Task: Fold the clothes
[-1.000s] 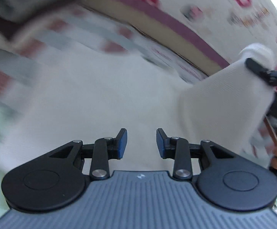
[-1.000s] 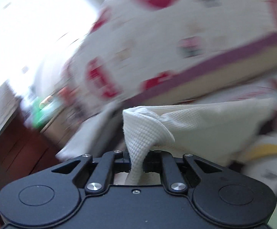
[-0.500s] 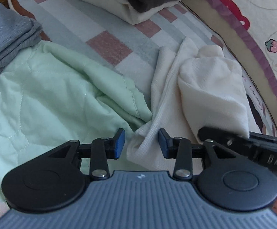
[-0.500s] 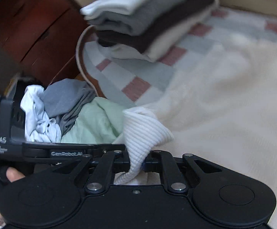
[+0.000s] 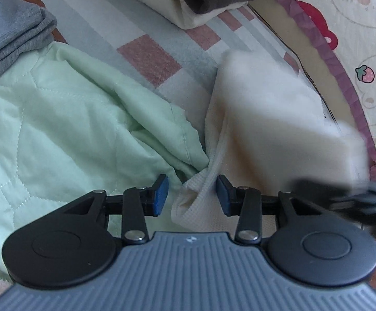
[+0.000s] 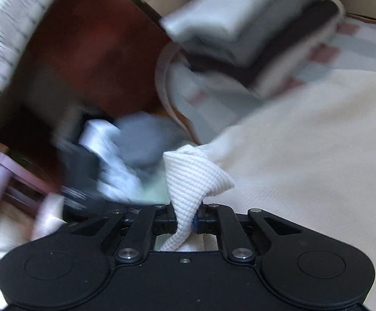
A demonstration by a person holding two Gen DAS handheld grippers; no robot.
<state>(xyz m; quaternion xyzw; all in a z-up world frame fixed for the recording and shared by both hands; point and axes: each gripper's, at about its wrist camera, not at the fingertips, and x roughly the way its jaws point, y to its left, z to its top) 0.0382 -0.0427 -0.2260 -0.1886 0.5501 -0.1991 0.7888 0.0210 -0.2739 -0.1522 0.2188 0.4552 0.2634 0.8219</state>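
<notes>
The right gripper (image 6: 188,223) is clamped on a corner of the cream waffle-knit garment (image 5: 273,129), probably to drag it flat across the checked mat (image 5: 149,57); the left gripper (image 5: 191,195) stands released astride its hem.

mat (image 5: 149,59): pink, grey and white checks, under the clothes
bedsheet (image 5: 364,26): cartoon bears and strawberries, purple trim
floor (image 6: 97,51): dark reddish wood

Cream waffle garment (image 5: 270,129); mint quilted blanket (image 5: 66,129).
</notes>
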